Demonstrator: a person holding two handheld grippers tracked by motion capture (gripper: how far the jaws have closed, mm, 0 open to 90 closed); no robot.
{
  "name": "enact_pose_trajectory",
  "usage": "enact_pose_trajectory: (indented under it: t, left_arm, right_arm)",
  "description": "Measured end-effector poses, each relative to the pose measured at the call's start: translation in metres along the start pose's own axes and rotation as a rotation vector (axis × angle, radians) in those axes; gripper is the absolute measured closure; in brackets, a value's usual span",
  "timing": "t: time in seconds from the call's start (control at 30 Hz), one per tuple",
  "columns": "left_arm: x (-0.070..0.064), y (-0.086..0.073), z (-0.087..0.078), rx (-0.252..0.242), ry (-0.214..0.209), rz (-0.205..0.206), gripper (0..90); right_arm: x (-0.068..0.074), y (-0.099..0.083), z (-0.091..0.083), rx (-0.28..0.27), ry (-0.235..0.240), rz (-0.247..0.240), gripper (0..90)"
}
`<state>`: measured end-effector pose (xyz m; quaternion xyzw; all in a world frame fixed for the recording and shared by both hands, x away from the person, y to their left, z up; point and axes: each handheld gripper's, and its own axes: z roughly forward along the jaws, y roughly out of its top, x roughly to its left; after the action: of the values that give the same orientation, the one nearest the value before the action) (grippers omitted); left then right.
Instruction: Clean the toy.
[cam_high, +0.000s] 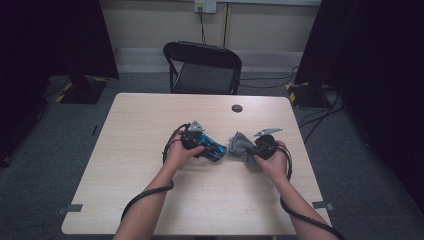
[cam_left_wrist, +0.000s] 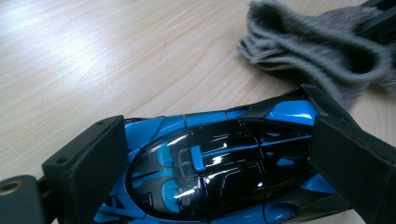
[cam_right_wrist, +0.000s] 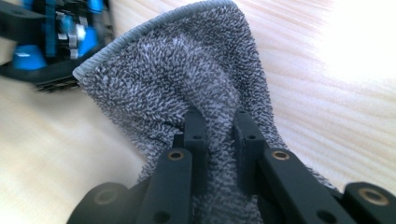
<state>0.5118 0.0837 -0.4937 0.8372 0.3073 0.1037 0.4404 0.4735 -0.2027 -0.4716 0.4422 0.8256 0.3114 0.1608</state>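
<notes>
Left gripper (cam_high: 216, 151): left of the frame's centre in the high view, held low over the surface (cam_high: 150, 200); we see its fingers (cam_left_wrist: 93, 158) clamped on the toy car, one pad against each side of the body.
Toy car (cam_left_wrist: 210, 168): blue and black, in the lower half of the left gripper view, gripped across its width; in the high view we find it just left of centre, beside the cloth.
Cloth (cam_right_wrist: 187, 93): grey terry with a stitched hem, just right of centre in the high view; in the right gripper view it rises in a bunched fold from the lower middle to the top of the frame, and we see the car's blue parts in the upper left corner behind it.
Right gripper (cam_high: 239, 151): right of centre in the high view; its fingers (cam_right_wrist: 194, 135) are pinched on a fold of the cloth, nearly together.
Car and cloth: very close, but we cannot tell whether they touch.
Round dark disc (cam_high: 237, 108): on the surface, above centre, well apart from both hands.
Chair (cam_high: 202, 67): black, upper middle, beyond the far edge of the surface.
</notes>
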Motion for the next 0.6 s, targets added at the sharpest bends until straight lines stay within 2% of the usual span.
enact_pose_trajectory:
  t: [0.17,0.27,0.4,0.6]
  left_arm:
    - [0.000,0.001,0.000,0.003,0.000,0.004,4.6]
    - [0.000,0.001,0.000,0.005,0.001,0.003,4.5]
    - [-0.001,0.001,0.000,0.008,0.001,-0.004,4.5]
    - [0.000,0.001,0.000,0.009,0.007,-0.002,4.5]
  right_arm:
    - [0.011,0.009,0.012,-0.005,-0.119,0.017,78.9]
    - [0.013,0.012,0.018,0.005,-0.151,0.052,78.9]
    - [0.022,0.014,0.022,0.025,-0.142,0.016,78.7]
    - [0.038,0.009,0.017,0.045,-0.058,-0.049,78.8]
